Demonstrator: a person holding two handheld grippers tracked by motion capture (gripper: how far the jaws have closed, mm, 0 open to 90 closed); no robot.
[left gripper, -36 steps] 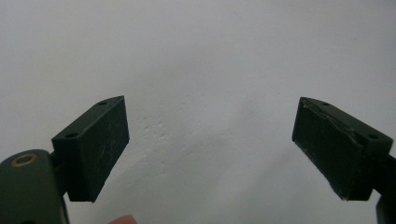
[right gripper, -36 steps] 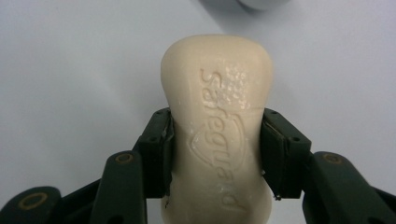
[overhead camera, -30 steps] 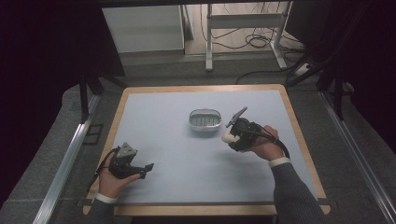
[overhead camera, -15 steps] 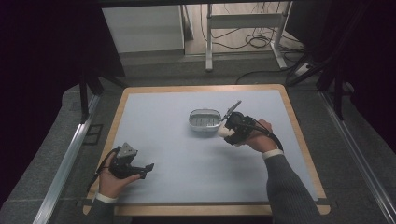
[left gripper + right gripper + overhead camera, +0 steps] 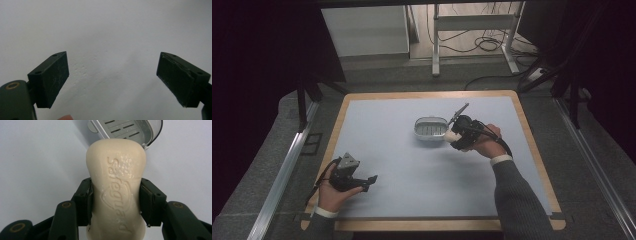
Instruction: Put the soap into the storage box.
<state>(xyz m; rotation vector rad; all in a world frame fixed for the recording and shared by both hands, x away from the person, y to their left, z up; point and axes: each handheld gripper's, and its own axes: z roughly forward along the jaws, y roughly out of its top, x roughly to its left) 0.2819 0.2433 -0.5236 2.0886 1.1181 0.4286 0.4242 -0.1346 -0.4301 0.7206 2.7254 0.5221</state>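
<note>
1. As seen in the high view, the right tongs [image 5: 453, 135] are clamped on a cream bar of soap [image 5: 450, 135], held at the 3 o'clock rim of the grey soap dish [image 5: 430, 128] near the worktop's [image 5: 412, 200] centre. Compared with a second ago, the soap has been carried toward 11 o'clock, from a spot apart from the dish to one just beside its rim. By that shift, the carry is judged nearly done and the lowering into the dish is still to come. The left tongs [image 5: 369, 180] are rested at 7 o'clock on the worktop, unmoved.

2. In the left gripper view, the left tongs [image 5: 112, 77] are spread wide over bare worktop, with nothing between the jaws.

3. In the right gripper view, the soap [image 5: 116, 187] is pinched at its narrow waist by the right tongs [image 5: 115, 200], embossed face up. The slotted dish [image 5: 130, 130] is seen at 12 o'clock, just beyond the bar's far end; a little more forward travel is judged necessary before release.
</note>
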